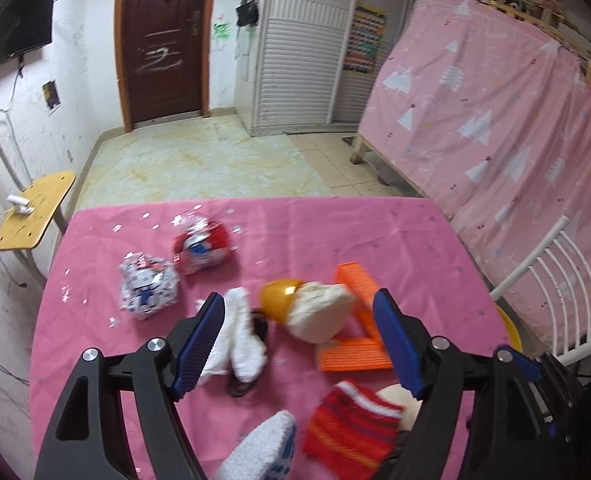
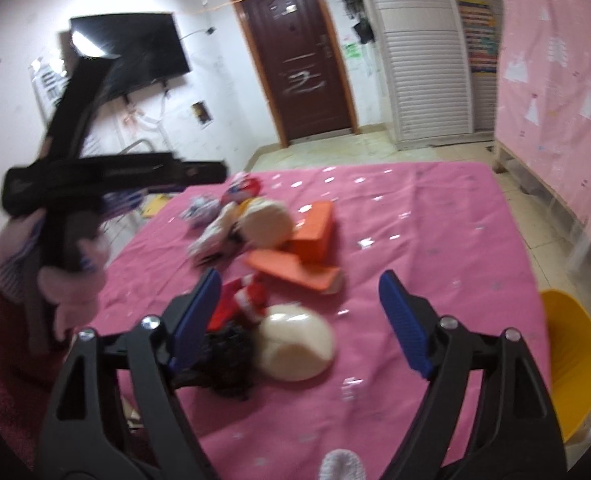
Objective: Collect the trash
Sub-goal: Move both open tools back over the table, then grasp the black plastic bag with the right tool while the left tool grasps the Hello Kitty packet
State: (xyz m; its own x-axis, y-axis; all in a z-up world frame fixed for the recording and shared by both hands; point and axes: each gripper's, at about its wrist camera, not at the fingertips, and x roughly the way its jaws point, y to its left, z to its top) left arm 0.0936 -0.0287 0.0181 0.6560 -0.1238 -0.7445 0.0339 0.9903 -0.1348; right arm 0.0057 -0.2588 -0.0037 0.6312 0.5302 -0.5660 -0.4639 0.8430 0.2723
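Observation:
On the pink tablecloth (image 1: 375,232) lie a red-and-white crumpled wrapper (image 1: 201,250), a white-and-blue crumpled wrapper (image 1: 147,290), a white crumpled paper wad (image 1: 319,312) next to a yellow ball (image 1: 279,294), a white sock (image 1: 241,336), an orange folded piece (image 1: 359,320) and a red striped sock (image 1: 351,424). My left gripper (image 1: 297,312) is open above the paper wad and sock, holding nothing. My right gripper (image 2: 299,292) is open and empty above a cream bowl (image 2: 295,338) and a red item (image 2: 245,298). The left gripper's body (image 2: 75,184) shows blurred in the right wrist view.
A yellow bin (image 2: 575,356) stands at the table's right edge. A white chair (image 1: 555,296) is on the right, a pink-curtained bed frame (image 1: 495,100) behind it. A small yellow side table (image 1: 35,208) stands left. A black tangled item (image 2: 227,364) lies beside the bowl.

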